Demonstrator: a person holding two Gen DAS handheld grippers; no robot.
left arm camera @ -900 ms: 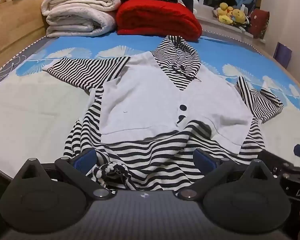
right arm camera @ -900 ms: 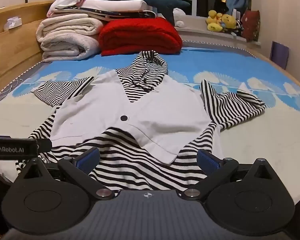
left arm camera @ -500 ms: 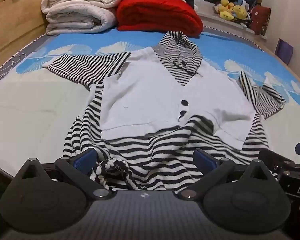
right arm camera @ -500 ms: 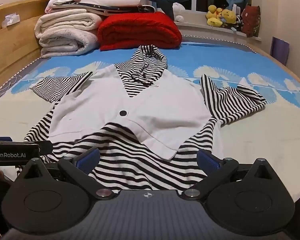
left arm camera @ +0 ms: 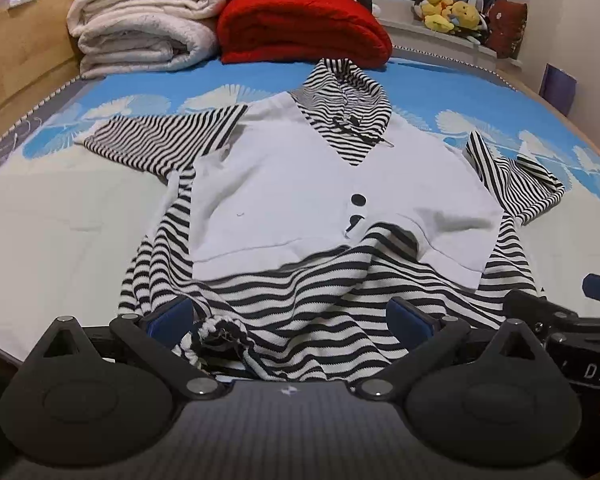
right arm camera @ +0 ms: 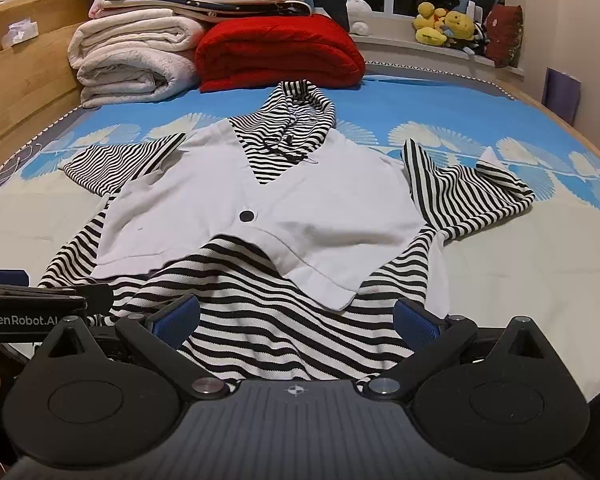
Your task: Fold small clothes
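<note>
A small hooded top (left arm camera: 300, 200) lies face up on the bed, white vest front over black-and-white stripes, sleeves spread left and right; it also shows in the right wrist view (right arm camera: 268, 208). My left gripper (left arm camera: 292, 316) is open at the hem's left part, with a bunched bit of striped hem (left arm camera: 220, 332) between its blue pads. My right gripper (right arm camera: 296, 320) is open over the hem's right part. Each gripper shows at the other view's edge.
Folded white blankets (left arm camera: 144, 36) and a red blanket (left arm camera: 300, 28) are stacked at the head of the bed (right arm camera: 500, 280). Plush toys (right arm camera: 444, 24) sit on the window sill. A wooden bed frame (right arm camera: 20, 92) runs along the left.
Both grippers have tilted slightly, so the top sits a little lower in view. The jaws stay open and the garment has not moved.
</note>
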